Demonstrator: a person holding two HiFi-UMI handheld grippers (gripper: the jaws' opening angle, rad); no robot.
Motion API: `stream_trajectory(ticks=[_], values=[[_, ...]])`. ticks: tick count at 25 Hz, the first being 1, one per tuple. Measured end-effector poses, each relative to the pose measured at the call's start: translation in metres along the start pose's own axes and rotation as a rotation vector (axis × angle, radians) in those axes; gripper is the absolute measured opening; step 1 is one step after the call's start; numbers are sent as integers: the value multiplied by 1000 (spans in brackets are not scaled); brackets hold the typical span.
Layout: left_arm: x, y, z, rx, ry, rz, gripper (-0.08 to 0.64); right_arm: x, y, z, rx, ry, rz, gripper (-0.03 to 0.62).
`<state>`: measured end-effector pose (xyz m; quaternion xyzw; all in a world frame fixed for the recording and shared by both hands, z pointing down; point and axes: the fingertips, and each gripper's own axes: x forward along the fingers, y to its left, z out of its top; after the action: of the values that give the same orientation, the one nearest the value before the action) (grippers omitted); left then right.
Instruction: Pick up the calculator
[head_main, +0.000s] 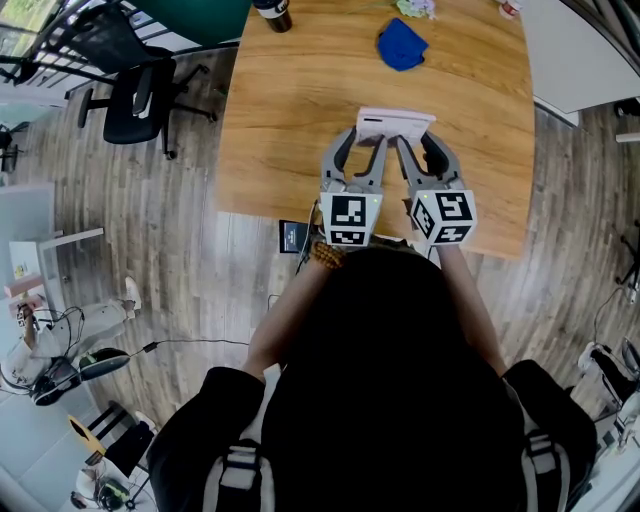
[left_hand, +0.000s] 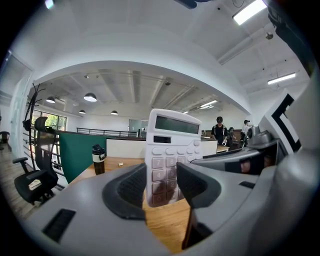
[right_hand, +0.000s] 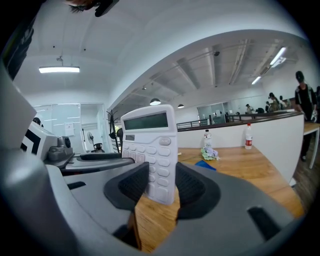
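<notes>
A white calculator (head_main: 395, 124) stands upright on the wooden table (head_main: 280, 120), keys and display facing me. Both grippers point at it from the near side, close together. My left gripper (head_main: 365, 140) meets its left half and my right gripper (head_main: 418, 143) its right half. In the left gripper view the calculator (left_hand: 172, 150) fills the gap just beyond the jaws of the left gripper (left_hand: 161, 185), and pad shadows fall on its keys. In the right gripper view the calculator's (right_hand: 150, 145) right edge sits in the gap of the right gripper (right_hand: 162, 185). Neither pair of pads visibly presses on it.
A blue cloth (head_main: 402, 44) lies further back on the table, and a dark cup (head_main: 273, 12) stands at the far left edge. A plastic bottle (right_hand: 248, 136) stands at the far end. A black office chair (head_main: 135, 90) is left of the table. People (left_hand: 219, 131) stand in the background.
</notes>
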<state>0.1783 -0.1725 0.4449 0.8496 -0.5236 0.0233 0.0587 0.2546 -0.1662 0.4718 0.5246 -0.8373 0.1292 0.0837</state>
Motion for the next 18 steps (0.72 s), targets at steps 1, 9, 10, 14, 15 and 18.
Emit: stream_trajectory(ticks=[1,9,10,14,15,18], values=[[1,-1,-2,0,5,-3,204,0,-2,-2,6,4,-2,164],[5,0,-12,-9,43,12,204,4,-6,-12,18,55,11,160],[6,0,-14,-11,48,15,204,5,-6,-14,19,60,13,158],[8,9,-18,-13,63,23,204,14,-3,-16,27,77,20,158],[9,10,-18,-15,66,23,204,16,-3,-16,28,81,22,158],[10,10,-21,-17,74,20,204,17,-4,-19,34,94,21,158]])
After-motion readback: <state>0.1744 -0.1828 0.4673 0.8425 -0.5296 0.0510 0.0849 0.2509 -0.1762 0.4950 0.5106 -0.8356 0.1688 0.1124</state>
